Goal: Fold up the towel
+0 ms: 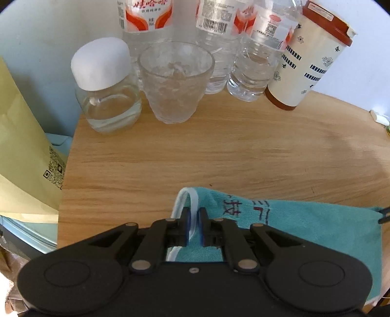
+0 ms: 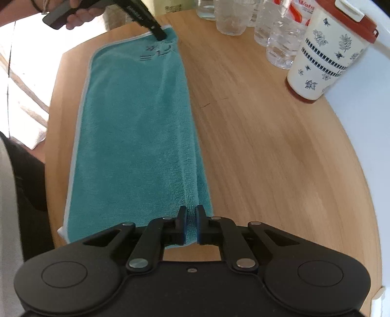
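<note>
Teal towel, white-edged, folded lengthwise, flat on wooden table.

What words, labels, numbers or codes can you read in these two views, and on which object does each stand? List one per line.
"娃哈哈": red and white label of the water bottle.
"技": dark embroidery on the teal towel; its neighbouring characters are not legible.
QR code, no readable text: yellow paper bag.
Barcode, digits too small: second water bottle.
White sticker, print too small: red lid of the floral paper cup.
</note>
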Tool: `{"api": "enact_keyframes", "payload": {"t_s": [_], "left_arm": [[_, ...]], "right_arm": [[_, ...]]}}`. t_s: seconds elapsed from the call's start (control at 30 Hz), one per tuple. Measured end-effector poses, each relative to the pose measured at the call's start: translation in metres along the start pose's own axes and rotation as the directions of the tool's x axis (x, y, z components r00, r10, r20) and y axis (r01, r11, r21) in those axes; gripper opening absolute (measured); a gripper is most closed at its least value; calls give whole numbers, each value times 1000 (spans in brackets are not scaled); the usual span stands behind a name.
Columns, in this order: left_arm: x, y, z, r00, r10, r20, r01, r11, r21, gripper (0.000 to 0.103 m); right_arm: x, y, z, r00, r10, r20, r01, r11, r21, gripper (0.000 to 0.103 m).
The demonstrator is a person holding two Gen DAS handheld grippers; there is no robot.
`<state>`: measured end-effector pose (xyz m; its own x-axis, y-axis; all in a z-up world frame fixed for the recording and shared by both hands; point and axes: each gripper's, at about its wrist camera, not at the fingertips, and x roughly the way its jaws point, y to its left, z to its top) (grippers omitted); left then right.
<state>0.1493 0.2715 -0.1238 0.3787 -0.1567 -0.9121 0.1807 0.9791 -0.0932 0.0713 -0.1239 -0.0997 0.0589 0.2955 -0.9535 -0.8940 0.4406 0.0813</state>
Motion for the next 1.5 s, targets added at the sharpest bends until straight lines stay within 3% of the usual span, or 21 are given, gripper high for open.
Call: {"api": "enact_keyframes", "payload": {"t_s": [0.1, 0.27, 0.4, 0.6, 0.7, 0.97, 1.03, 1.1, 1.2, 1.3, 1.5], "left_arm": [[-7, -5, -5, 1000, 9, 12, -9, 1000, 2, 18], [-29, -16, -22, 999, 4, 38, -4, 1000, -19, 19], [-48, -43, -36, 996, -70, 56, 68, 997, 29, 20], [-46, -104, -50, 984, -176, -11, 175, 966, 191, 27], [-35, -129, -51, 979, -198, -52, 205, 951, 234, 27], [-22, -152, -26, 979, -196, -52, 203, 944, 259, 27], [-21, -156, -18, 980, -196, -41, 200, 942, 268, 27], [-19, -163, -7, 981, -192, -27, 192, 939, 284, 27], [-14, -180, 12, 982, -189, -10, 182, 927, 328, 27], [-5, -200, 32, 976, -216, -8, 204, 908, 367, 28], [30, -251, 60, 974, -218, -60, 219, 845, 489, 30]], "right_arm": [[6, 3, -10, 1000, 13, -21, -13, 1000, 24, 8], [9, 5, -21, 1000, -11, -9, 11, 999, 31, 8], [11, 5, -23, 1000, -29, 9, 29, 999, 23, 7], [14, -9, -13, 992, -122, 16, 122, 991, -47, 7], [13, -26, -6, 987, -157, 26, 158, 987, -30, 7], [13, -49, -1, 972, -222, 76, 223, 975, -3, 8], [7, -52, -4, 968, -234, 93, 232, 972, 27, 17], [-4, -51, -11, 953, -279, 122, 268, 958, 97, 30], [-19, -52, -21, 940, -312, 136, 280, 937, 210, 35], [-42, -38, -52, 937, -319, 144, 225, 865, 448, 38], [-46, 13, -83, 944, -304, 127, 146, 733, 664, 38]]}}
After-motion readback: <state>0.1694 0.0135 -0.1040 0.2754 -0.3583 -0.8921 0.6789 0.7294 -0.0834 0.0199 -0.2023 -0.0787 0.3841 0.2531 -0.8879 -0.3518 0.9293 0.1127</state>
